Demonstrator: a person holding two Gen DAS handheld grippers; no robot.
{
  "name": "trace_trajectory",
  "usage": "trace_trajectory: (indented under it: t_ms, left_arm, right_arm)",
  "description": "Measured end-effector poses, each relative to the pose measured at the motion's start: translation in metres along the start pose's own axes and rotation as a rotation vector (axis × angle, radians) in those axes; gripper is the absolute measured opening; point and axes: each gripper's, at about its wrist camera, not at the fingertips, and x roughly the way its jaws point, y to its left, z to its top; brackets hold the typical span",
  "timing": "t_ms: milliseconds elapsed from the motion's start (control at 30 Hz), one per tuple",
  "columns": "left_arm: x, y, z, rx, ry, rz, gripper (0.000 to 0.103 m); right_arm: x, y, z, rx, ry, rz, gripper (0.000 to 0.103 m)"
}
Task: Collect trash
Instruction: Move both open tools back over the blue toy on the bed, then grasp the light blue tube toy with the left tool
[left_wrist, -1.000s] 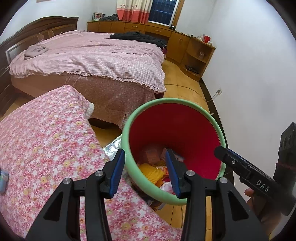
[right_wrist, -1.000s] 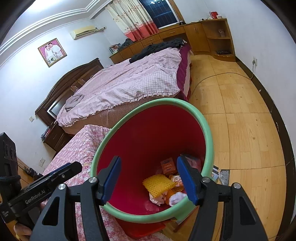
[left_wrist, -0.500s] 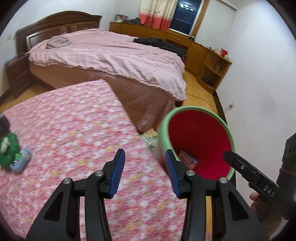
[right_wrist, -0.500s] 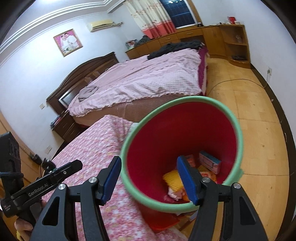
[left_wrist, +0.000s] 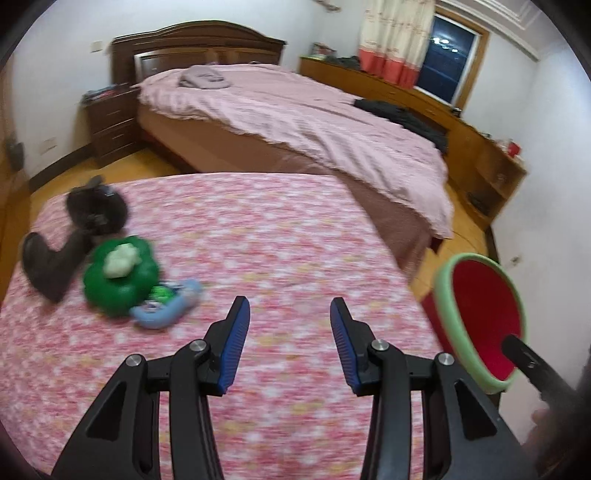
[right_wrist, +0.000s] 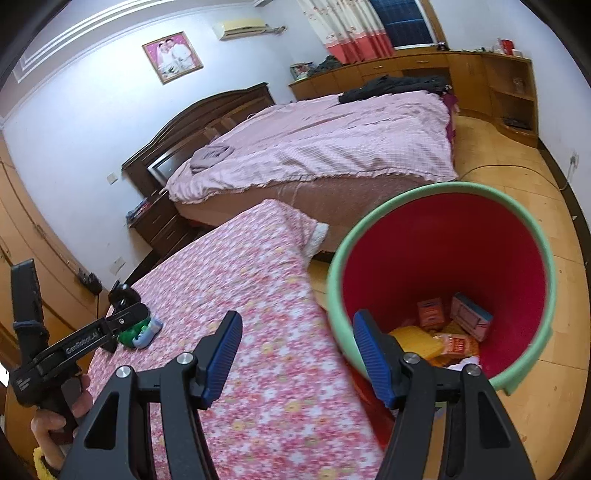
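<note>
1. Trash is lying ahead and to the left of the left gripper (left_wrist: 288, 325): a crumpled green plastic wrapper with a pale lump on top (left_wrist: 120, 275), a small light-blue packet (left_wrist: 166, 308) touching its near edge, and dark, soft-looking items (left_wrist: 74, 236) beyond them, all on the pink floral tablecloth (left_wrist: 258, 251). Motion blur is smearing them, so what each piece is remains a guess.

2. Both tools are standing empty with their blue pads spread wide. The right gripper (right_wrist: 297, 354) is hovering over the table's edge, its right finger overlapping the green rim of the red round bin (right_wrist: 546, 295).

3. The bin is sitting off the table's right edge, far right of the left gripper, and already holding orange and pink cartons (right_wrist: 454, 317).

4. The step in hand looks like reaching for the next piece. Doing it well means:
   - swinging the left gripper further left until the blue packet sits between its pads;
   - keeping the jaws wide while descending, since the wrapper is bulky;
   - pinching a fold rather than the whole bundle, because thin plastic is likely to slip;
   - lifting clear of the cloth before travelling, so the tablecloth is not dragging along;
   - leaving the right gripper beside the bin, out of the left one's path.
</note>
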Motion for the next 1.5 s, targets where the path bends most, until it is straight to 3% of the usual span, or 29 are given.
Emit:
trace_trajectory:
  t_ms: [367,800,1000,1133,1500]
  left_arm:
    - [0.020,0.069,-0.003,-0.100,0.023,0.105,0.045]
    - [0.050,0.094,-0.011,-0.099,0.056,0.131,0.045]
    - [0.051,0.091,-0.012,-0.062,0.055,0.103,0.045]
    - [0.054,0.087,-0.016,-0.063,0.094,0.014,0.045]
    - [0.050,0.068,-0.027,-0.059,0.114,-0.121,0.045]
  right_arm:
    - [0.024,0.018,-0.009,-0.025,0.058,0.013,0.066]
    - [0.052,0.026,-0.017,-0.025,0.113,0.006,0.066]
    - [0.058,0.029,-0.017,-0.025,0.115,0.019,0.066]
    - [0.061,0.030,-0.018,-0.025,0.125,0.024,0.066]
    - [0.059,0.025,-0.018,-0.015,0.120,0.023,0.066]
